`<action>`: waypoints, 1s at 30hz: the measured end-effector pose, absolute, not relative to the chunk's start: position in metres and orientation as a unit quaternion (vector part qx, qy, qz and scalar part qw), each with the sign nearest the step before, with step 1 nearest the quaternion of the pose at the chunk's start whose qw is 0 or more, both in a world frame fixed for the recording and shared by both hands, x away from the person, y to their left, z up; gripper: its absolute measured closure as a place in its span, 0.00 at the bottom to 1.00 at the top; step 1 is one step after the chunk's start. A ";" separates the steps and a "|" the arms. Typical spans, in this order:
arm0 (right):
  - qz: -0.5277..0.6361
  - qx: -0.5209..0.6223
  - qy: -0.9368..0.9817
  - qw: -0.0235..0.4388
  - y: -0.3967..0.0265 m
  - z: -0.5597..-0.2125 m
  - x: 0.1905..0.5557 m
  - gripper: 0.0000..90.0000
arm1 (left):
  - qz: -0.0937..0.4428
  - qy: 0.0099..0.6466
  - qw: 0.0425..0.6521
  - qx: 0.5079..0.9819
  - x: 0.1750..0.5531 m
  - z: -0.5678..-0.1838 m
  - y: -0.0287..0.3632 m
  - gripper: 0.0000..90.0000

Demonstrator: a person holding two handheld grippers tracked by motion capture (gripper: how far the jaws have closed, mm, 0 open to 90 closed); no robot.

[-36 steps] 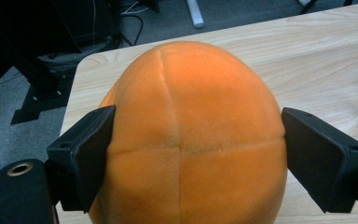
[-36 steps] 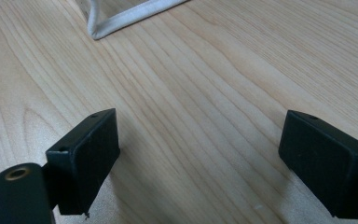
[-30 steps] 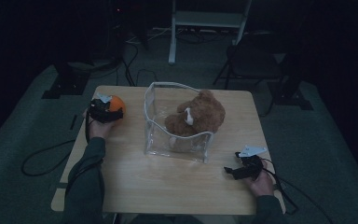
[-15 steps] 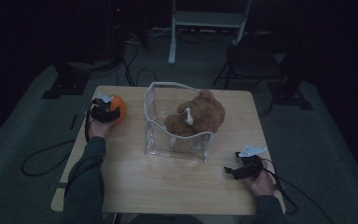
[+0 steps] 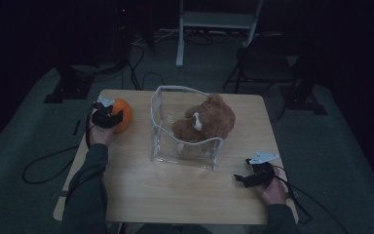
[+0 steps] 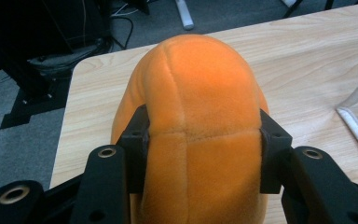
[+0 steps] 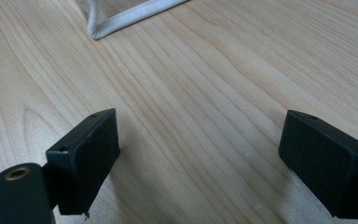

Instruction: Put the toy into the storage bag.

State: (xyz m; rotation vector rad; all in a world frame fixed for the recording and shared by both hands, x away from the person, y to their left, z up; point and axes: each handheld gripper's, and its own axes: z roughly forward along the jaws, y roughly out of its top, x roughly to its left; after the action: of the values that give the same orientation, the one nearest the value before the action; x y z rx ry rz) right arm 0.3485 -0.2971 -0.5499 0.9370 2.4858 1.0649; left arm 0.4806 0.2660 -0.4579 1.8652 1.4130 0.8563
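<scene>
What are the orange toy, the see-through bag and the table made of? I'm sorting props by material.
Orange toy: soft plush fabric, matt and fuzzy, with stitched seams; it dents where the left hand-held gripper presses it. Bag: probably clear flexible plastic, glossy, with pale fabric-like edging. Table: light wood or wood-look laminate, smooth, with grain lines.

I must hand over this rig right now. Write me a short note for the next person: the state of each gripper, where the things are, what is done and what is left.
Left gripper: its jaws have just been closing and now press both sides of the orange plush toy, which is at the left part of the table.
Right gripper: jaws open with nothing between them, low over bare wood near the table's right front corner.
Clear bag: stands open at mid-table; the brown teddy bear is already in it.
Done: the toy is gripped.
Left, probably: lift the toy and put it in the bag beside the bear.
</scene>
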 end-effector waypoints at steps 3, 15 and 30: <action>0.368 0.324 0.860 0.139 -0.297 -0.550 0.348 0.13 | 0.325 0.535 0.323 0.709 0.480 -0.456 0.266 0.57; 0.368 0.324 0.860 0.139 -0.297 -0.550 0.348 0.13 | 0.327 0.523 0.344 0.708 0.475 -0.444 0.262 0.57; 0.368 0.324 0.860 0.139 -0.297 -0.550 0.348 0.13 | 0.336 0.496 0.366 0.712 0.469 -0.422 0.253 0.57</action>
State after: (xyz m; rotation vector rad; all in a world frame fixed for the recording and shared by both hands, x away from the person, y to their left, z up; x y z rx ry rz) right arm 0.3485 -0.2971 -0.5499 0.9368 2.4856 1.0649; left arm 0.4685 0.2525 -0.4219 1.8294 1.2740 0.8648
